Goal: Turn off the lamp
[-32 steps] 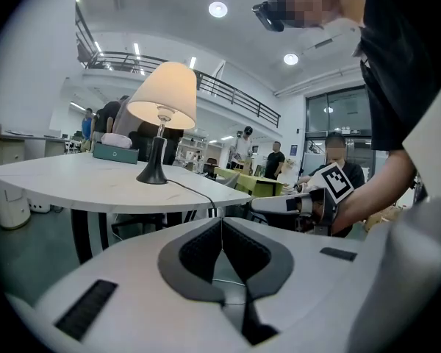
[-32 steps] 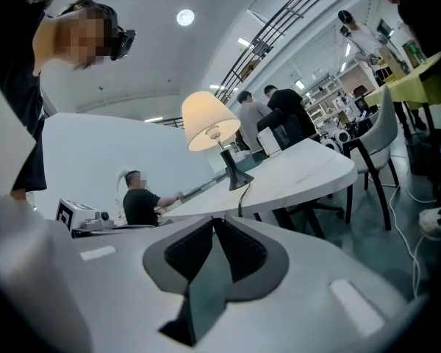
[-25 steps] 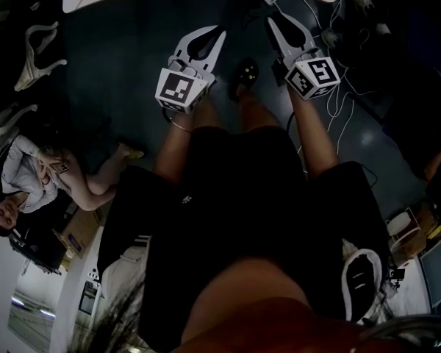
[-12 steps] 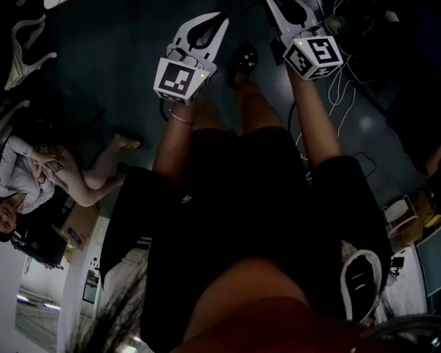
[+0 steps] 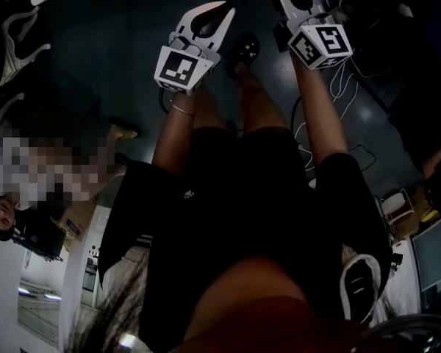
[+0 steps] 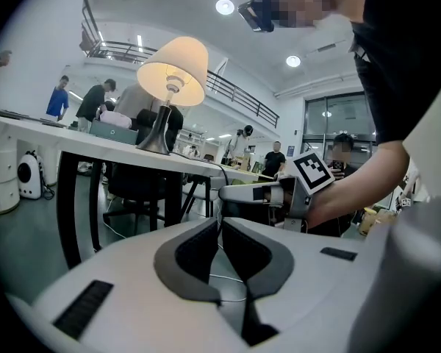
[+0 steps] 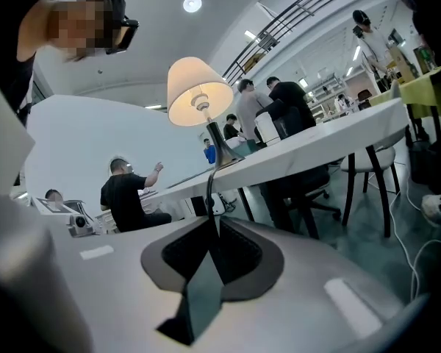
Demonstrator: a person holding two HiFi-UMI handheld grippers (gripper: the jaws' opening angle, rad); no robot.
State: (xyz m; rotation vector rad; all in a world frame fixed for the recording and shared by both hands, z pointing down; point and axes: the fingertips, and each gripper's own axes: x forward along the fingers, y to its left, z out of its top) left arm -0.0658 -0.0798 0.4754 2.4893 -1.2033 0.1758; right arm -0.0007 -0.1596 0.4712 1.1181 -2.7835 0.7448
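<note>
Right gripper view shows the lamp [image 7: 199, 90] glowing on the white table [image 7: 316, 142]. Its black cord [image 7: 208, 186] drops off the edge straight into the right gripper [image 7: 212, 218], whose jaws have just been closing and now look pinched narrowly on it. Meanwhile the left gripper [image 6: 220, 221] hangs alongside, jaws all but together, nothing in them. If the switch sits on that cord, the smart play is probably a square squeeze, without dragging the lamp along the table.
</note>
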